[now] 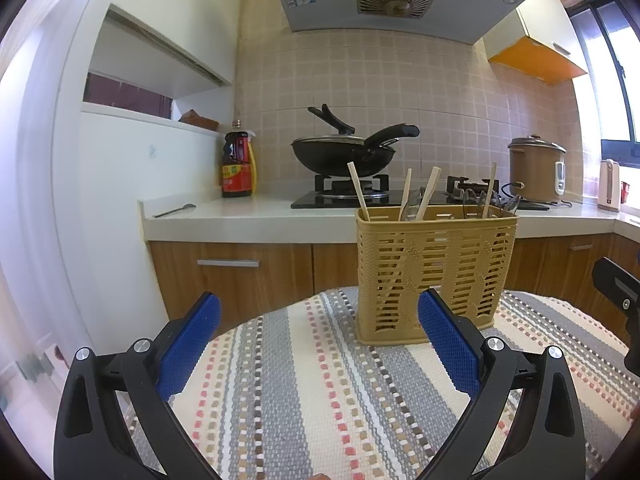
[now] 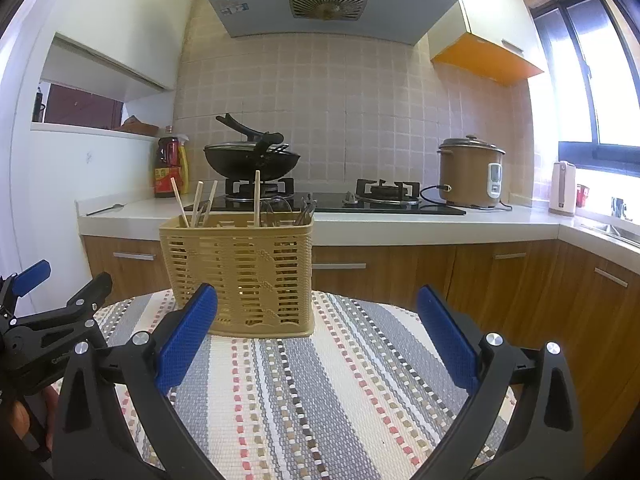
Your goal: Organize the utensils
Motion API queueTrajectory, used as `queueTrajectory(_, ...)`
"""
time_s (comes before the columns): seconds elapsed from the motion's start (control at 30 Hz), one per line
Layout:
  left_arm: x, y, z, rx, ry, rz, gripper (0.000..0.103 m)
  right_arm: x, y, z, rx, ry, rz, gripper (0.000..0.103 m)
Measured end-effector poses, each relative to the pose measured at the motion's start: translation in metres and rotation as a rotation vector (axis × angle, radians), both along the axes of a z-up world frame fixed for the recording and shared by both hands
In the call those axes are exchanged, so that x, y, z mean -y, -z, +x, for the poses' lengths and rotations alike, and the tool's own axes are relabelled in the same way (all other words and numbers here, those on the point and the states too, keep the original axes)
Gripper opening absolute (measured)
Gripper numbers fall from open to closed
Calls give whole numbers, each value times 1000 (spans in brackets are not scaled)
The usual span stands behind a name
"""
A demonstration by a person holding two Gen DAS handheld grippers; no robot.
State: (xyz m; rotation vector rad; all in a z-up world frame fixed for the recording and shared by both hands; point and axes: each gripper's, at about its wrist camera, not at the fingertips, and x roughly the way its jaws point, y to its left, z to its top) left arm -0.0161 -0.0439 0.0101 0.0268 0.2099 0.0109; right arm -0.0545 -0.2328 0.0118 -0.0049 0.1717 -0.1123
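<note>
A kitchen counter with a stove, a black wok (image 1: 340, 156) and a brown rice cooker (image 2: 470, 176) runs behind a round table covered by a striped woven cloth (image 1: 304, 380). At the left, the left gripper (image 1: 320, 344) hovers over the cloth with fingers spread wide, holding nothing. The tan slotted basket (image 1: 434, 272) stands at one o'clock from it, near the far table edge, with chopsticks (image 1: 358, 190) and spoons (image 1: 474, 202) upright inside. The right gripper (image 2: 318, 342), also spread and empty, sees the basket at eleven o'clock. No loose utensil shows on the table, so sorting probably means lifting pieces straight up, pinching stems high to avoid tipping the basket.
</note>
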Motion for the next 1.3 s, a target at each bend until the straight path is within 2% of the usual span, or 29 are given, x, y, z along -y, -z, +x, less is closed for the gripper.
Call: queueTrajectory(1.3, 2, 2, 2, -12, -6, 13, 95, -5, 0, -4, 10, 4, -32, 95)
